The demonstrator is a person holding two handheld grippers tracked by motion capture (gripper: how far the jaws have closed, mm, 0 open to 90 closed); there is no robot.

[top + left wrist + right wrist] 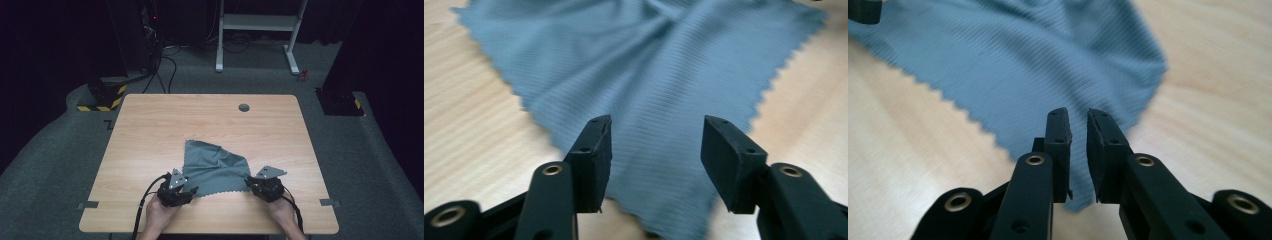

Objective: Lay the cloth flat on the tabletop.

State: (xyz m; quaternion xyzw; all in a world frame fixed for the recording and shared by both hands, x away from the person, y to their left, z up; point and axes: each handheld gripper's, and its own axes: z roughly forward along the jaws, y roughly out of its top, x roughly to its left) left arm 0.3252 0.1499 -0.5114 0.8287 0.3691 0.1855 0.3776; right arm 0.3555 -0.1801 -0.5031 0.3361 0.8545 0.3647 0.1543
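Observation:
A grey-blue cloth (215, 167) with zigzag edges lies partly folded on the wooden table (150, 125), near its front edge. My left gripper (192, 190) is at the cloth's front left corner. In the left gripper view its jaws stand wide apart (656, 135) above that corner of the cloth (649, 75), not touching it. My right gripper (248, 182) is at the front right corner. In the right gripper view its jaws (1078, 125) leave a narrow gap, and the cloth (1023, 65) tip lies under them, not pinched.
A round cable hole (244, 107) sits at the table's far edge. Grey tape tabs (87, 205) mark both front sides. Beyond the table, a white desk frame (257, 22) and cables rest on the carpet.

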